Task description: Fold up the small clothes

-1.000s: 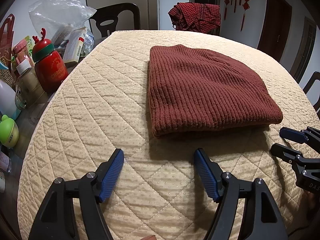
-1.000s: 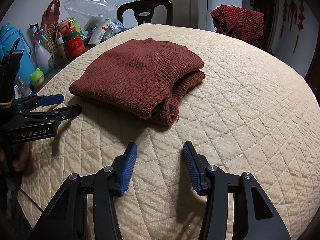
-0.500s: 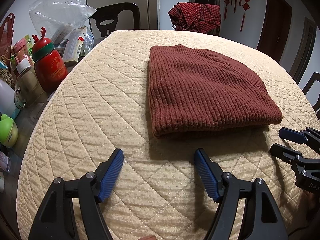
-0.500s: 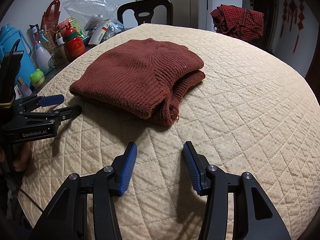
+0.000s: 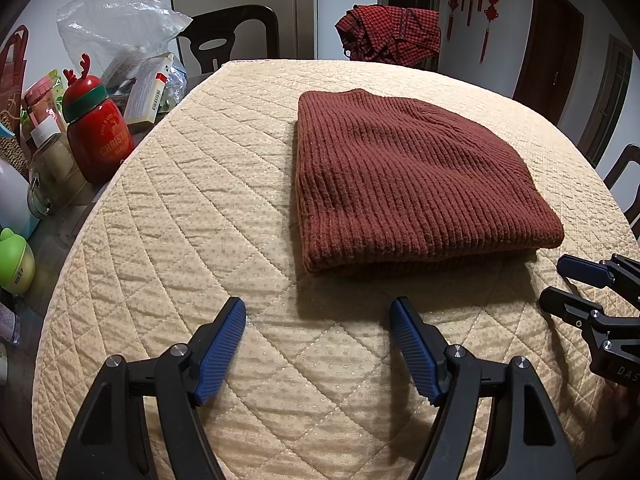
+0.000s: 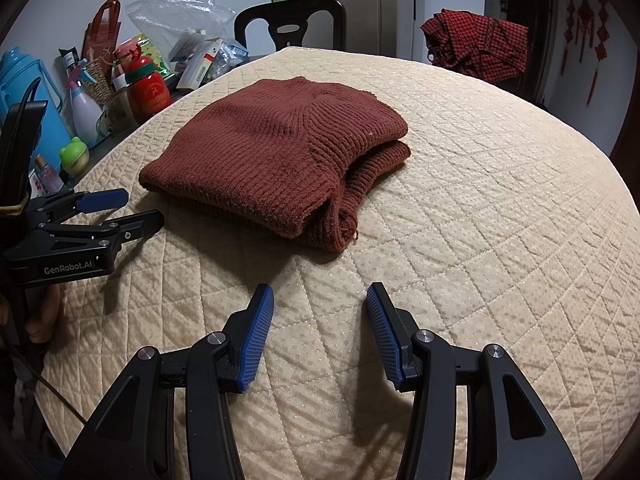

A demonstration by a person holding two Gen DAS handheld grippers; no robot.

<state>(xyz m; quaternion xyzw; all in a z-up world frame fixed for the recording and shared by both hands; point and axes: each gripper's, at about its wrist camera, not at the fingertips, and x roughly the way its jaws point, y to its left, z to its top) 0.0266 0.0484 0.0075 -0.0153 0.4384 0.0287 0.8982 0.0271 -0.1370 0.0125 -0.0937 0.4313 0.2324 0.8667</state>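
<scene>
Holding both tools low over the near part of the quilted beige cover [image 5: 192, 208], we see the folded rust-brown knit sweater [image 5: 400, 176] lying flat just beyond them, toward the middle of the table. Our left gripper [image 5: 318, 312] has its blue pads spread apart with only bare quilt between them; it stops short of the sweater's near edge. Our right gripper [image 6: 320, 298] is spread too, pinching nothing, its tips near the sweater's near right corner, where the folded layers show [image 6: 340, 216]. Far left of the cover stand a red Christmas bottle [image 5: 98, 136], a clear plastic bag [image 5: 116, 28] and a small green jar [image 5: 16, 262]. Beyond the far edge, a red checked garment [image 5: 392, 34] hangs over a chair.
</scene>
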